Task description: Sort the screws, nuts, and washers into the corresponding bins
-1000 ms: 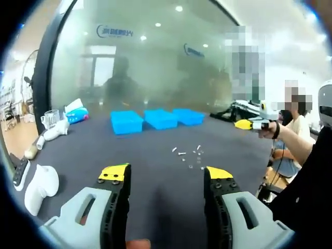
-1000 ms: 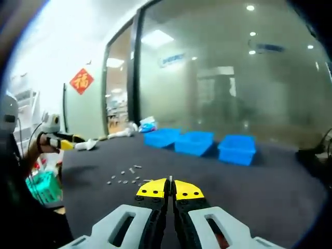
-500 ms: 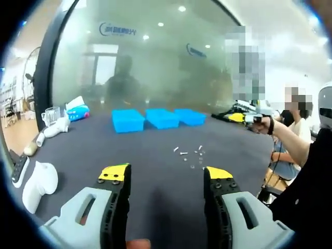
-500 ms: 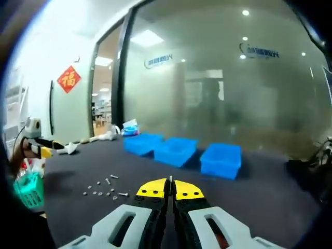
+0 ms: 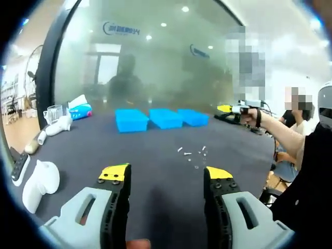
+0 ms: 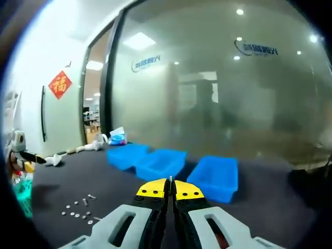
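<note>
Swinging right, our right gripper sits pinched closed, holding nothing; bins at 12, screws at 9. Our left gripper gapes wide, screws at 1.

Frosted glass wall, ceiling lights

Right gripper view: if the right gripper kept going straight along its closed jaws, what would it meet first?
Probably the blue bins: the right gripper points between the middle and right-hand ones, nothing showing between. Depth is unclear, so it might pass over them to the frosted glass wall.
</note>
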The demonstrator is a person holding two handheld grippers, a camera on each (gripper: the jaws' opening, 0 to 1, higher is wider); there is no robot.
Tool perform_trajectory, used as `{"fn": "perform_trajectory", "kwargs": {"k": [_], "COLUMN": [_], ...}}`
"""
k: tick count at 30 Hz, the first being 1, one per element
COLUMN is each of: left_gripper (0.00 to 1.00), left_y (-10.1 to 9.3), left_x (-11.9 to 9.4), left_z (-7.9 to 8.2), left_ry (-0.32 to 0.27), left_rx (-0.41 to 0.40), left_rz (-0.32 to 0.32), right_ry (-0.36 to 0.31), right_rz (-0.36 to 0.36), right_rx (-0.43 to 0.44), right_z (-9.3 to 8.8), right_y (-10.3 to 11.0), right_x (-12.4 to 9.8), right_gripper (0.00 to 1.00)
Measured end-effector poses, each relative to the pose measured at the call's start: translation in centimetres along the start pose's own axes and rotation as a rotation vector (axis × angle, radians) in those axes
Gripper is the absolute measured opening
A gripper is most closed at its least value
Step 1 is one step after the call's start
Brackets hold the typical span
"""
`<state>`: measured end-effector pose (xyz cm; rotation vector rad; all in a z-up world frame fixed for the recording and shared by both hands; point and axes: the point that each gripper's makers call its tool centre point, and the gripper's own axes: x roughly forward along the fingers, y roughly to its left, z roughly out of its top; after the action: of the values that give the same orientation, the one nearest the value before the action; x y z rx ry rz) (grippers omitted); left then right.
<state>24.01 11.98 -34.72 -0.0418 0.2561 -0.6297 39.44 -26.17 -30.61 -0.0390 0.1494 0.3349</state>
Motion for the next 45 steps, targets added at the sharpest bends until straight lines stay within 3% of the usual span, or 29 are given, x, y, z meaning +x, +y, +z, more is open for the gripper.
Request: {"fn": "perform_trajectory", "kwargs": {"k": [6, 14, 20, 26, 28, 35, 37, 45], "left_gripper": [0.55, 0.55, 0.55, 0.55, 0.54, 0.54, 0.54, 0.54], "left_y": [0.5, 0.8, 0.7, 0.8, 0.9, 0.9, 1.0, 0.9], "left_x": [-0.2, -0.6, -0.6, -0.7, -0.8, -1.1, -1.1, -1.2], "left_z": [0.0, -0.2, -0.4, -0.4, -0.4, -0.2, -0.3, -0.5], "left_ry": [-0.003, 0.0, 0.004, -0.001, -0.004, -0.012, -0.014, -0.014], "left_rx": [0.008, 0.02, 0.021, 0.016, 0.015, 0.017, 0.016, 0.009], "left_rz": [0.017, 0.036, 0.036, 0.04, 0.042, 0.047, 0.047, 0.045], "right_ry": [0.024, 0.072, 0.072, 0.103, 0.128, 0.141, 0.156, 0.181], "right_rz": [-0.063, -0.085, -0.122, -0.127, -0.139, -0.166, -0.177, -0.172], "right_rx": [-0.016, -0.067, -0.025, 0.034, -0.001, -0.007, -0.058, -0.056], "right_z": [0.6, 1.1, 0.9, -0.3, -0.9, -1.1, -1.1, -1.6], "right_y": [-3.0, -5.4, -6.7, -7.0, -7.2, -8.2, -8.7, -8.9], "right_x": [2.7, 5.4, 7.0, 8.4, 8.8, 9.5, 9.7, 10.0], "right_gripper": [0.01, 0.01, 0.01, 0.01, 0.01, 0.01, 0.01, 0.01]}}
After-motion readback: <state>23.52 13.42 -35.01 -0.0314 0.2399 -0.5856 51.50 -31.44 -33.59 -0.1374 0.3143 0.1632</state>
